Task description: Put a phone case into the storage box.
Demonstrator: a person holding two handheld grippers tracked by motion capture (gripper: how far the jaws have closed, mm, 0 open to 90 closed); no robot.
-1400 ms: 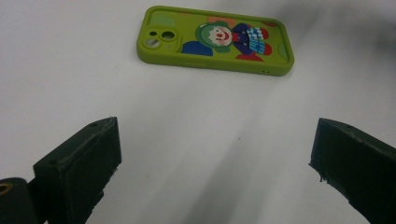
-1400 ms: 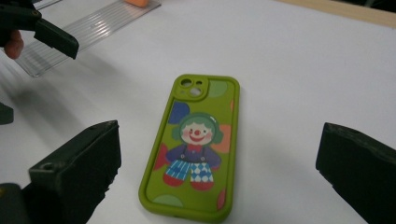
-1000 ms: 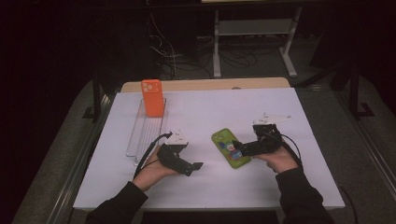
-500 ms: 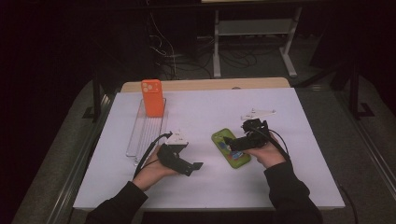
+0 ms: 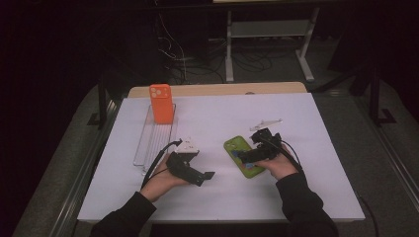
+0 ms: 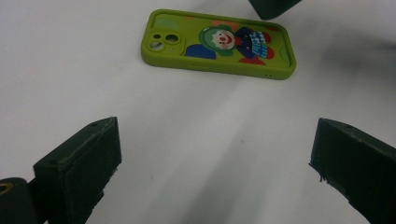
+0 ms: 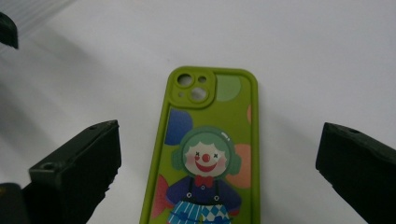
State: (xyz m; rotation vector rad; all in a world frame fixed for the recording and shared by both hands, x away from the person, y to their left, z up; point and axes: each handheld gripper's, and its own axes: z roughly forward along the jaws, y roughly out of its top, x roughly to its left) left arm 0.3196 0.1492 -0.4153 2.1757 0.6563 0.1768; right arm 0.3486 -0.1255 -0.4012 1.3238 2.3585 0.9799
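Left gripper (image 5: 210,175) nearest, jaws spread wide, holding nothing, left of green phone case (image 5: 242,155). Right gripper (image 5: 243,156) over case, jaws wide apart, case lying flat between them on white table (image 5: 306,197), untouched. Beyond case to left: clear tray (image 5: 148,145), orange phone case (image 5: 161,103) standing at its far end.

Over the last second the right gripper (image 5: 245,158) has travelled from the tabletop's right side toward the left, and now sits over the near end of the green phone case (image 5: 242,155). Its jaws stand wide apart on either side of the case's width, with the printed clown between them in the right gripper view. The person's right hand (image 5: 277,165) came along with it.
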